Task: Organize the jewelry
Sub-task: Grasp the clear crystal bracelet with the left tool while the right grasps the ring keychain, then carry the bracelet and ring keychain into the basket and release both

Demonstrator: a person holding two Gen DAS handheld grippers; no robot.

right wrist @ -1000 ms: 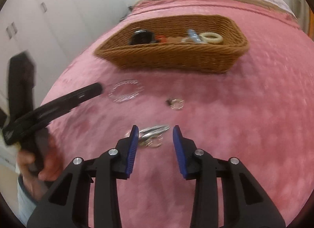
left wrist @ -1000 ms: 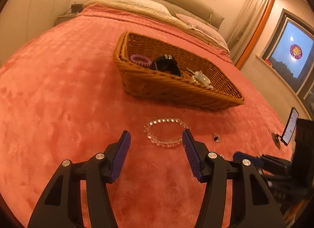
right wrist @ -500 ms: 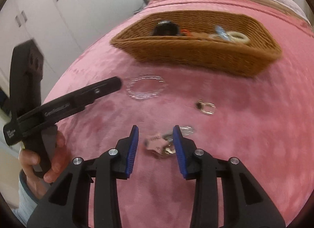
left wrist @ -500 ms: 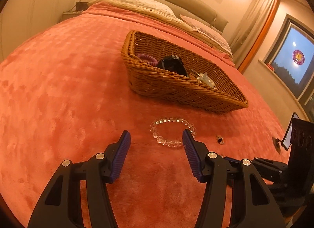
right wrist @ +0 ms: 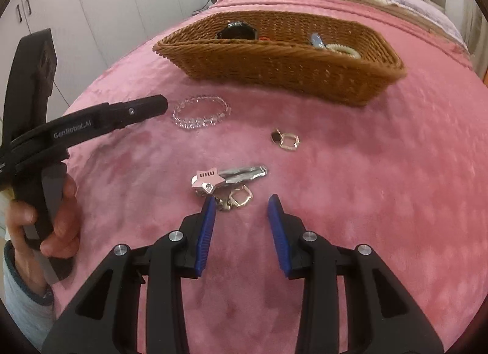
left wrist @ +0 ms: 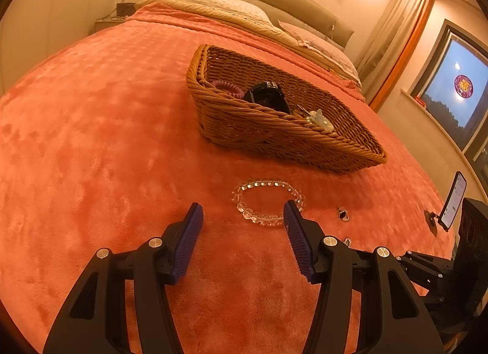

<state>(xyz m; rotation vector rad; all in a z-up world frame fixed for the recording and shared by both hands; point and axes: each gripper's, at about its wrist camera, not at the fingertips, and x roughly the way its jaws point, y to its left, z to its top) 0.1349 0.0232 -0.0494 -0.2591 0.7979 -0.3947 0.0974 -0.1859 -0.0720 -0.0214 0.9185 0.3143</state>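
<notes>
A clear bead bracelet lies on the pink bedspread just ahead of my open left gripper, near its right finger; it also shows in the right wrist view. A wicker basket behind it holds a black watch, a pink hair tie and a clip. My right gripper is open just short of a pink star hair clip with silver clips and a gold earring. Another earring lies further ahead.
The left gripper's body and the hand holding it fill the left of the right wrist view. A phone on a stand is at the bed's right edge. Pillows and headboard lie behind the basket.
My right gripper has drawn back a little; the star clip now lies just ahead of its fingertips. My left gripper has shifted slightly left, bracelet now nearer its right finger.
</notes>
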